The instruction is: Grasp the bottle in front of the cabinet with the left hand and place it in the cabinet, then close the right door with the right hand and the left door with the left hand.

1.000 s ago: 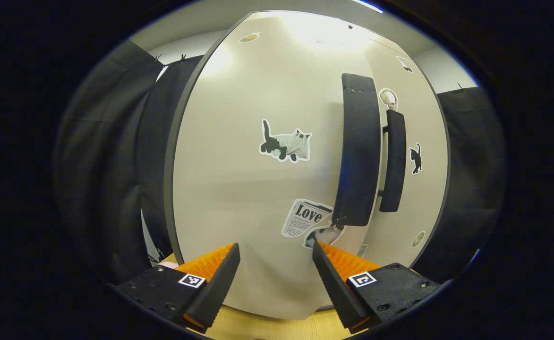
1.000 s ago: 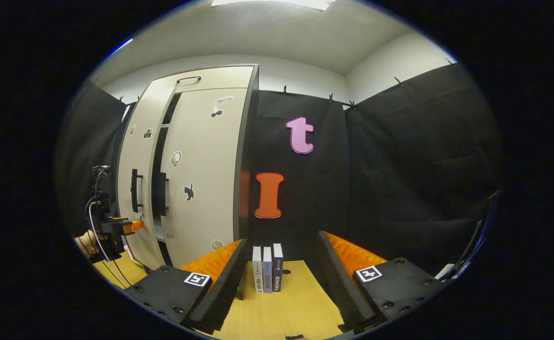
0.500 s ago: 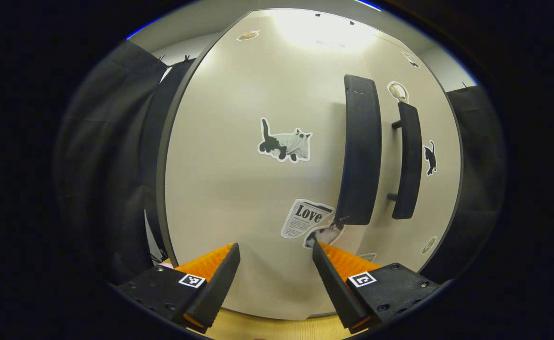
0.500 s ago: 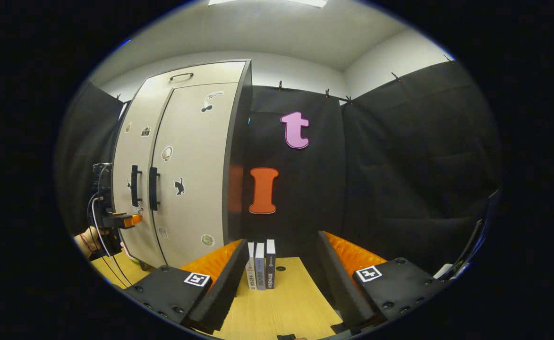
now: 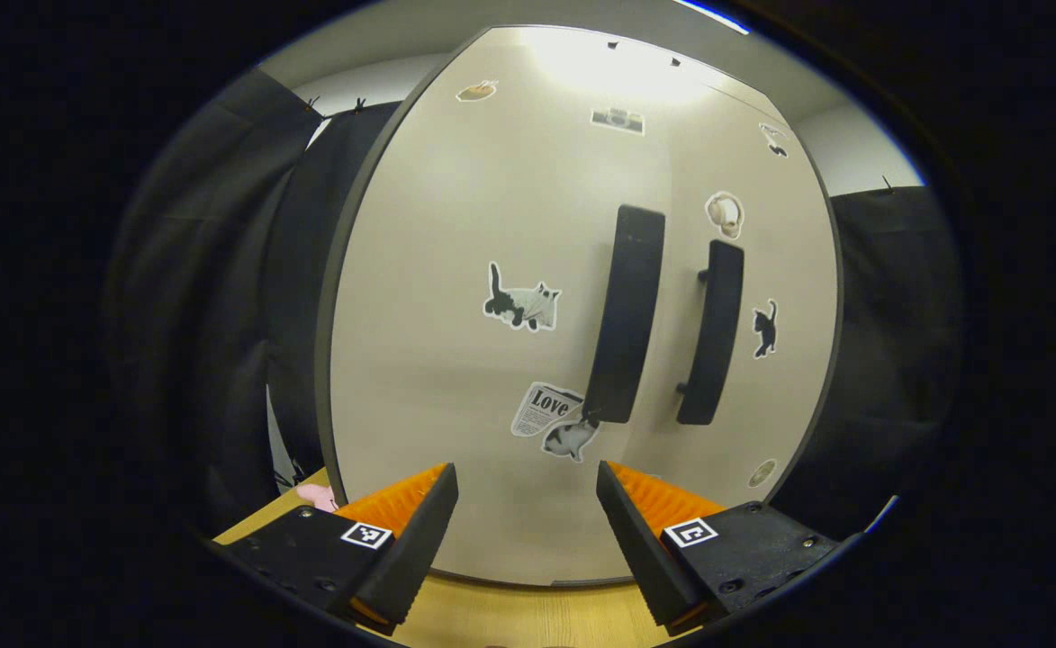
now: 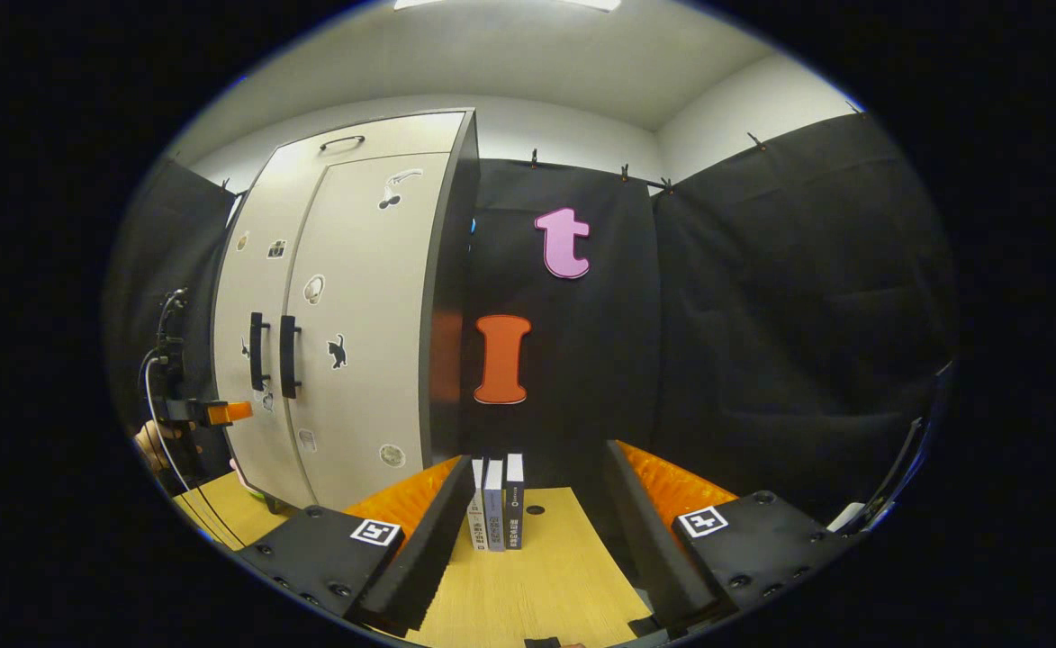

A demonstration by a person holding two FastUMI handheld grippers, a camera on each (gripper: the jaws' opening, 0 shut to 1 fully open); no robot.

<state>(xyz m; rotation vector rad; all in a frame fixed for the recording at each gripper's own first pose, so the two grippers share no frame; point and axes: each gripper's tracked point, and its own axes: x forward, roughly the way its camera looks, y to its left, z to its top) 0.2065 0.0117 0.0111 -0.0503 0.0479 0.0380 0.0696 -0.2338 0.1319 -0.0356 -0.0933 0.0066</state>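
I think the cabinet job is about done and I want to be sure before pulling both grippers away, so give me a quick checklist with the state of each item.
1. Left door flush with the cabinet front: ok, no dark gap in either view.
2. Right door flush: ok, the two handles sit side by side.
3. Left gripper free of the door: ok, open and empty, with the table visible between it and the door.
4. Right gripper empty: ok, open over the table, books beyond it.
5. Bottle inside the cabinet: cannot tell, the closed doors hide the inside.
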